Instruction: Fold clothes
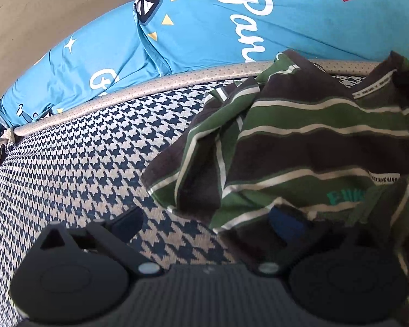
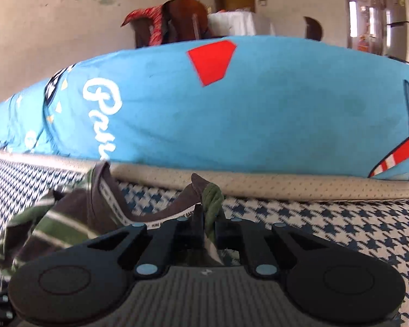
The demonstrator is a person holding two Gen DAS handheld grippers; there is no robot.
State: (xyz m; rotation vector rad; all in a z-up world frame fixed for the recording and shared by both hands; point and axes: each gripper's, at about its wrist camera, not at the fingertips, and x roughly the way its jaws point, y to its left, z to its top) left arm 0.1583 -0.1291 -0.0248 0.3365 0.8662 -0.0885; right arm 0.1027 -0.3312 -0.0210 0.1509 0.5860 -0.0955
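Your right gripper (image 2: 204, 218) is pinched closed on a bunched edge of the striped shirt (image 1: 300, 141), which lies crumpled across the right half of the left-wrist frame on the houndstooth mat (image 1: 81, 158), below the blue bedding (image 1: 204, 27). Your left gripper (image 1: 207, 223) stands wide open at the shirt's lower hem, one finger partly under loose cloth (holding nothing, by my reading). This looks like the spreading step, so next close the left on a hem corner and draw the shirt flat.
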